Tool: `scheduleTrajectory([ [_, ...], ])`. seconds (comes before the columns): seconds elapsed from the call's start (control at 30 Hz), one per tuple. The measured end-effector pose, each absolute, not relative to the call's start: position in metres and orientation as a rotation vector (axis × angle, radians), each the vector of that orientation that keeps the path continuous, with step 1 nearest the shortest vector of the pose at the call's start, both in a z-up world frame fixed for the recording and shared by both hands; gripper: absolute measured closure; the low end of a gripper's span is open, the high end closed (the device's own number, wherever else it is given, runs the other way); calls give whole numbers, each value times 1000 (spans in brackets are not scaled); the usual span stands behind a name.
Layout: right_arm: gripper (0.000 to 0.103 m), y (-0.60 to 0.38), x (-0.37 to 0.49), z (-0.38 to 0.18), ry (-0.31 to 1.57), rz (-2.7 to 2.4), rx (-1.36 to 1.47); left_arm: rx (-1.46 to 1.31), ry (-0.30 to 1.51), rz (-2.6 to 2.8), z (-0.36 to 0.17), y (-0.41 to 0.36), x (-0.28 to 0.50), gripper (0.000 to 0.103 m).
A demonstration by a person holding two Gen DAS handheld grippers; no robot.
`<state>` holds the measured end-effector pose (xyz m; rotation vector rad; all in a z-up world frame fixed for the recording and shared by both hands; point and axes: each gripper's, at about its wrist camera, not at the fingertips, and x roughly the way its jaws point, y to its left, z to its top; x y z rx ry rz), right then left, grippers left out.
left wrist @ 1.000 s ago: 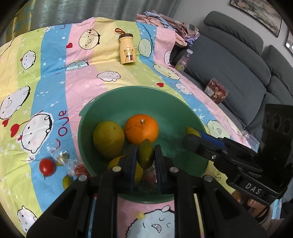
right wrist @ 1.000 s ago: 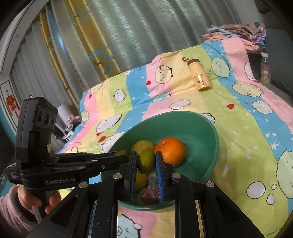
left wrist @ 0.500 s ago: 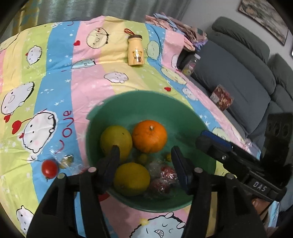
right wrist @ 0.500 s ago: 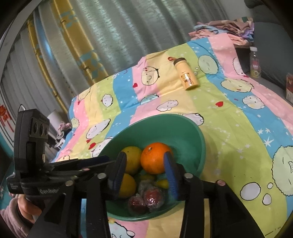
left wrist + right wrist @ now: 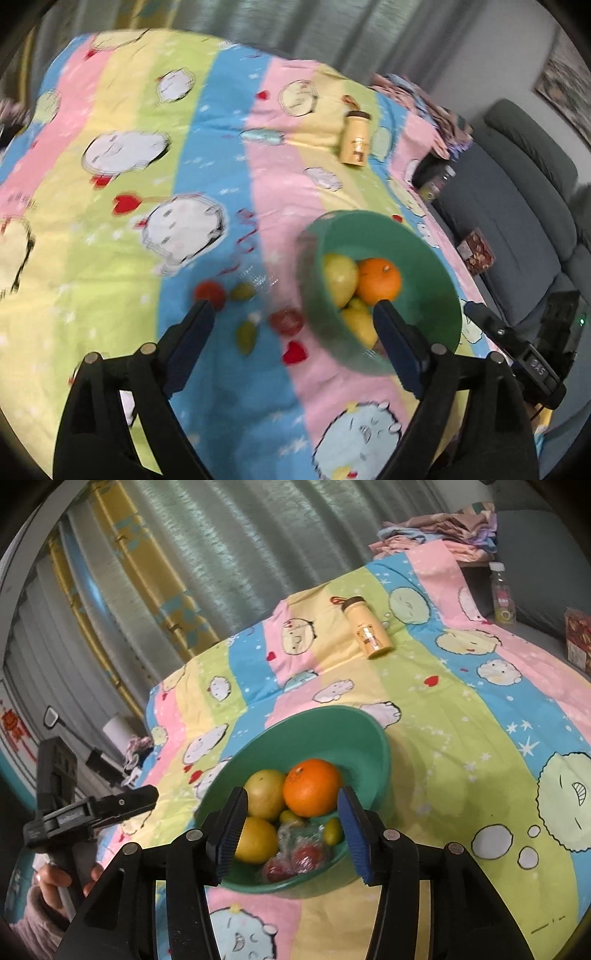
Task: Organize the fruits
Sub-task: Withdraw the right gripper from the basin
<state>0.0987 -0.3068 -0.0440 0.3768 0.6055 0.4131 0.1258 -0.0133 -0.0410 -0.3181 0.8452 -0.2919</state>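
Jaws of both the left gripper [image 5: 291, 314] and right gripper [image 5: 291, 814] were seen opening, empty, at the green bowl [image 5: 347, 723] in mid-frame.

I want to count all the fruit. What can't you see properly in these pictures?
- Left wrist view: loose fruits beside the green bowl are motion-blurred; kinds unclear.
- Right wrist view: wrapped red fruits blurred by plastic; right gripper fingers cover the bowl's sides.
- Those loose fruits are hidden behind the bowl's rim.

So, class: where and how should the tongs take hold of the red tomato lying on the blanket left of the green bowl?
Grip the red tomato across its round middle, coming down from above. It lies alone on the flat blanket, clear of the green bowl, so both sides look free.
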Motion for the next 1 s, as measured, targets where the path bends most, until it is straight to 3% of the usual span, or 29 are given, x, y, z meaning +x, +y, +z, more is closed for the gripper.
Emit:
scheduleTrajectory([
  [0.2, 51, -282, 78, -39, 623, 521, 315, -368, 873, -237, -52, 11, 97, 11],
  [0.3, 51, -268, 71, -39, 642, 566, 284, -402, 878, -225, -55, 20, 87, 0],
  [0.8, 51, -207, 48, -54, 749, 698, 176, -616, 797, -249, -64, 55, 46, 1],
  [1.0, 51, -183, 52, -65, 774, 648, 126, -579, 836, -326, -74, 51, 41, 1],
])
